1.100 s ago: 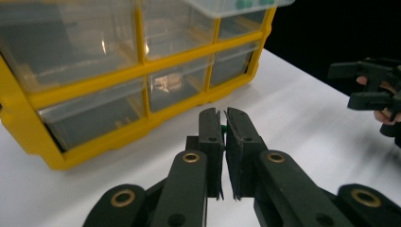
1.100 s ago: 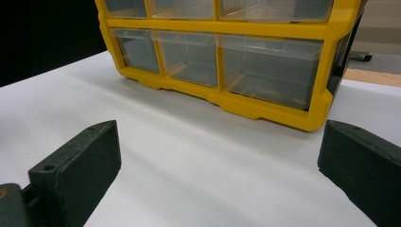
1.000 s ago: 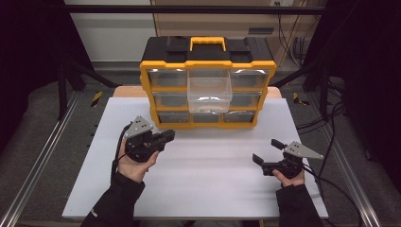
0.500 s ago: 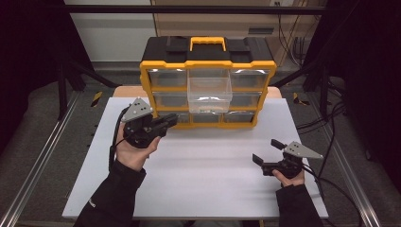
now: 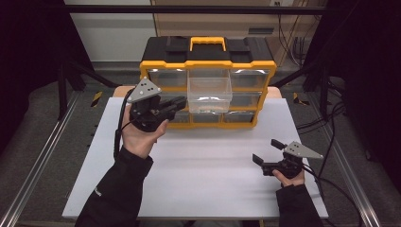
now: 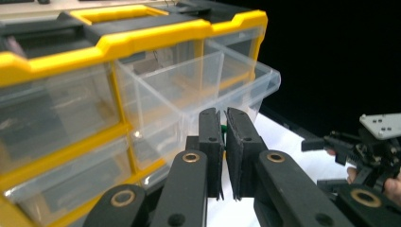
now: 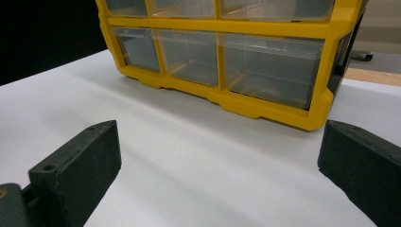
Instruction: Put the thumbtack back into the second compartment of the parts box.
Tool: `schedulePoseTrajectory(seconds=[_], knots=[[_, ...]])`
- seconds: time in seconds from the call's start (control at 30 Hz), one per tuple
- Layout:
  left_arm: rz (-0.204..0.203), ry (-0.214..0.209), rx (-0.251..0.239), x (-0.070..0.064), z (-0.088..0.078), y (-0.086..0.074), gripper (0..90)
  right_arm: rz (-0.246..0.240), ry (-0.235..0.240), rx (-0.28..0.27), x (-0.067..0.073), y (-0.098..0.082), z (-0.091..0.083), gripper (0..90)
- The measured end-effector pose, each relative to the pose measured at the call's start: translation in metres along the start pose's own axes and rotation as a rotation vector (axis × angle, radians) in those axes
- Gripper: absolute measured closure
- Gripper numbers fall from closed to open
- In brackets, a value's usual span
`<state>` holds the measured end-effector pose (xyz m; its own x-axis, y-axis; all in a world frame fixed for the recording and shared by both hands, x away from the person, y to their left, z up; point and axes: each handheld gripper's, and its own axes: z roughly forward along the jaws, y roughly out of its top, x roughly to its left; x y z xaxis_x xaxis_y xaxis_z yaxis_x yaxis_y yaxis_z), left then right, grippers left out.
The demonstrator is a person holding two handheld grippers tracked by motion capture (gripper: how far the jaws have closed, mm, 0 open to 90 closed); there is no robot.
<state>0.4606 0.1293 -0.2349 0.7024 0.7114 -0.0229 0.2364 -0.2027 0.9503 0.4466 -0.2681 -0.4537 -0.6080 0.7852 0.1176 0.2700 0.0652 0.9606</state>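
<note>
left gripper [image 5: 176, 103]: held up off the table, just in front of the organizer's left column; jaws closed almost flat together. A sliver of green [image 6: 223, 130] shows in the slit between the pads in the left gripper view; can't tell what it is.
right gripper [image 5: 267, 152]: low over the table, well apart from the left one, short of the organizer's right end; jaws spread wide, nothing between them.
drawer organizer [image 5: 208, 63]: yellow frame, black top with a yellow handle, clear drawers in rows. Stands straight ahead of both grippers at the far side of the table.
open drawer [image 5: 209, 91]: clear, middle column, pulled out toward the person. Sits just to the right of the left gripper's tips and roughly level with them; not touching.
drawer contents: looks empty from above, glare on the plastic.
table [image 5: 203, 179]: white top, bare stretch between the two grippers.
left hand [image 5: 140, 137]: wraps the gripper body from below, dark sleeve.
right hand [image 5: 289, 177]: on the table edge side, behind its gripper.
</note>
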Motion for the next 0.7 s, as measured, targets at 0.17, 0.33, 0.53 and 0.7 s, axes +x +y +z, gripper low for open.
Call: schedulePoseTrajectory(seconds=[0.17,0.33,0.53,0.7], knots=[[0.002,0.004,-0.011,0.000,0.007,0.014,84.5,-0.001,-0.001,0.004,0.000,0.000,0.000,0.6],[0.010,0.012,-0.014,-0.001,0.018,0.026,84.5,-0.001,0.001,0.004,0.000,0.000,0.000,0.6],[0.025,0.012,0.005,-0.002,0.033,0.031,84.5,-0.002,-0.003,0.002,0.000,0.000,0.000,0.6],[0.027,0.009,0.017,0.002,0.046,0.032,84.5,0.005,0.002,0.002,0.000,0.000,-0.001,0.6]])
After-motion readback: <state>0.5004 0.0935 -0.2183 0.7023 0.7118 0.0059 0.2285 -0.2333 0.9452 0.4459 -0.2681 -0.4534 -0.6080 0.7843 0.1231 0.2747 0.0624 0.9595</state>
